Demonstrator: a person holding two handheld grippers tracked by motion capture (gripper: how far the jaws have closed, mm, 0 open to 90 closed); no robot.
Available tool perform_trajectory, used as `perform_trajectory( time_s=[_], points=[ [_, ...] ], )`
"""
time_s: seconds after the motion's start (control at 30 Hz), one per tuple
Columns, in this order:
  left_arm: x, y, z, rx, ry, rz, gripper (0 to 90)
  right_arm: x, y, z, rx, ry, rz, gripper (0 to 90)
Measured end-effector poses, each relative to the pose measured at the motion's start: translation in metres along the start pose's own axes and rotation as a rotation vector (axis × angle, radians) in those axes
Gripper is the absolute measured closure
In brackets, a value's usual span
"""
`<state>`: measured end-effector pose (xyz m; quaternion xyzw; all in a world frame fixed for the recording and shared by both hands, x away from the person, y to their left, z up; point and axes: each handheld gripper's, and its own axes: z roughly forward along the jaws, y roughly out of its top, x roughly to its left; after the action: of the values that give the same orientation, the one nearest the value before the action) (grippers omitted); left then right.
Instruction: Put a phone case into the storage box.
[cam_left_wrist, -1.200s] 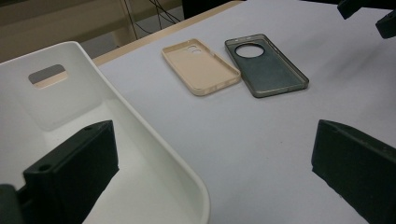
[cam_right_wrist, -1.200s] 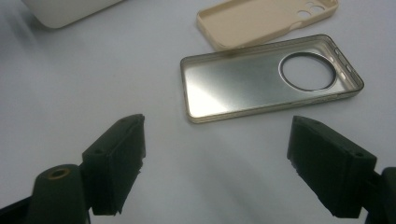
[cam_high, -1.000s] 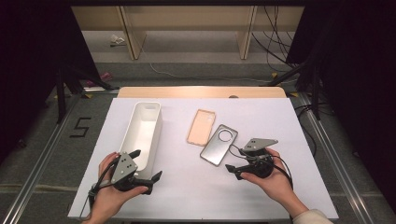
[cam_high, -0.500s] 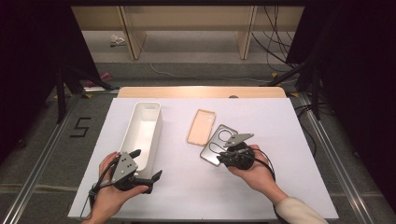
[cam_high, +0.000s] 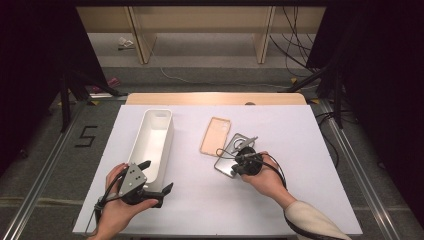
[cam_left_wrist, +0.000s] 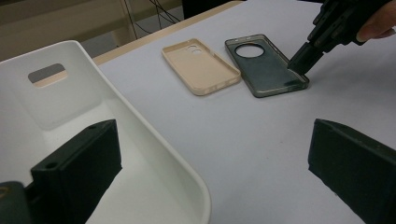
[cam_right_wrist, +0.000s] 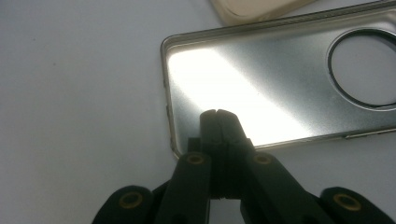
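A grey phone case (cam_high: 226, 164) with a round camera hole lies open side up on the white table, with a beige phone case (cam_high: 216, 136) just to its left. My right gripper (cam_high: 235, 171) has just been closing. It is now shut with nothing between its jaws, and its tips rest inside the grey case (cam_right_wrist: 280, 79) at the near corner (cam_left_wrist: 296, 65). My left gripper (cam_high: 157, 175) is open at the near end of the white bin (cam_high: 152, 145). One jaw is inside the bin (cam_left_wrist: 140, 121) and the other is over the table.
The bin holds nothing. The beige case (cam_left_wrist: 201, 67) lies between the bin and the grey case (cam_left_wrist: 266, 70). A wooden strip (cam_high: 215, 98) edges the table's far side, with shelving and cables on the floor beyond.
My right gripper moved left from beside the grey case onto its near corner, and its jaws went from wide open to shut. The left hand stayed put.
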<state>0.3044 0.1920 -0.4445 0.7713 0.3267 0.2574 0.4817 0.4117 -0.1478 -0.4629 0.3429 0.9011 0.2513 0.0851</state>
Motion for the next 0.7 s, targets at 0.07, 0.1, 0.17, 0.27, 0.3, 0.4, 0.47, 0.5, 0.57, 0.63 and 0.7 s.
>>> perform_trajectory(
  time_s=[0.07, 0.1, 0.17, 0.27, 0.3, 0.4, 0.47, 0.5, 0.57, 0.63, 0.7],
  points=[
    [-0.0001, 0.0001, -0.0001, 0.000, 0.000, 0.000, 2.1, 0.0003, 0.0001, 0.0001, 0.002, -0.003, -0.005, 90.0],
    [0.0000, 0.0001, -0.0002, 0.000, 0.000, 0.001, 2.2, 0.0010, 0.0004, 0.0000, 0.007, -0.005, -0.009, 90.0],
    [0.0001, 0.0000, -0.0001, 0.000, -0.001, 0.000, 2.3, 0.0009, 0.0006, -0.0002, 0.014, -0.007, -0.013, 90.0],
    [0.0002, -0.0002, 0.0001, 0.000, -0.002, -0.001, 2.3, 0.0005, 0.0009, -0.0008, 0.027, -0.010, -0.016, 90.0],
    [0.0002, -0.0002, 0.0001, 0.000, -0.002, -0.001, 2.4, 0.0005, 0.0009, -0.0008, 0.027, -0.010, -0.016, 90.0],
    [0.0002, -0.0001, -0.0002, 0.001, -0.002, 0.000, 2.4, 0.0010, 0.0013, -0.0021, 0.055, -0.031, -0.019, 90.0],
    [0.0003, -0.0001, -0.0005, 0.000, -0.002, 0.000, 2.4, 0.0005, 0.0011, -0.0030, 0.070, -0.040, -0.022, 90.0],
    [0.0003, -0.0001, -0.0008, -0.001, -0.001, 0.001, 2.4, 0.0002, 0.0009, -0.0034, 0.075, -0.044, -0.021, 90.0],
    [0.0004, 0.0000, -0.0012, -0.003, -0.001, 0.000, 2.4, -0.0012, 0.0001, -0.0042, 0.086, -0.053, -0.022, 90.0],
    [0.0005, 0.0000, -0.0014, -0.003, -0.001, -0.001, 2.5, -0.0021, -0.0003, -0.0047, 0.091, -0.059, -0.021, 90.0],
    [0.0009, 0.0001, -0.0017, -0.004, -0.001, -0.002, 2.5, -0.0046, -0.0016, -0.0061, 0.102, -0.065, -0.011, 90.0]
  ],
)
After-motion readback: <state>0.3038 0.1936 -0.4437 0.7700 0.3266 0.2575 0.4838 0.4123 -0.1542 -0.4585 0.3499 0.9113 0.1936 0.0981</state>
